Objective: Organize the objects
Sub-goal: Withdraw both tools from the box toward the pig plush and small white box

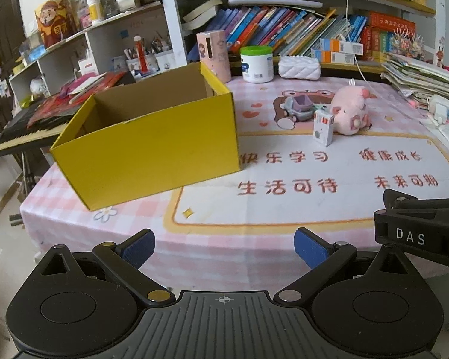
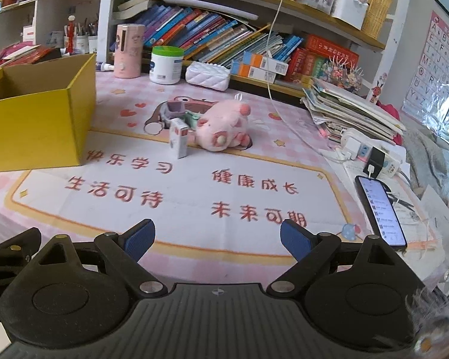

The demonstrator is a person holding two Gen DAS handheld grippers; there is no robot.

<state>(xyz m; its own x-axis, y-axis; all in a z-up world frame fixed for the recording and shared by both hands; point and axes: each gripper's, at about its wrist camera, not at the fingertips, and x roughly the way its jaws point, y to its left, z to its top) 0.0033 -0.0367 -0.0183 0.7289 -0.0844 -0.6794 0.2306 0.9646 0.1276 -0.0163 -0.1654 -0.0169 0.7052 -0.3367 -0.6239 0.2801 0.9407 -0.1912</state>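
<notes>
While both jaws stand wide and empty: left gripper (image 1: 224, 249), right gripper (image 2: 217, 239).
Beyond, on table mat (image 2: 194, 209): soft light plush pig (image 2: 221, 127) (squeeze mid-body), stiff small carton (image 2: 179, 140), toy truck (image 1: 297, 109); open yellow box (image 1: 146, 137) left.

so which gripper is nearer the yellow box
Left. The left gripper sits just in front of the yellow box; the right gripper is further off to its right.

The right gripper (image 2: 218, 239) hangs wide open over the table mat (image 2: 194, 185). Beyond it, right of the yellow box (image 2: 42, 125), a small white carton (image 2: 179, 142) stands upright beside a pink plush pig (image 2: 223, 128).
</notes>
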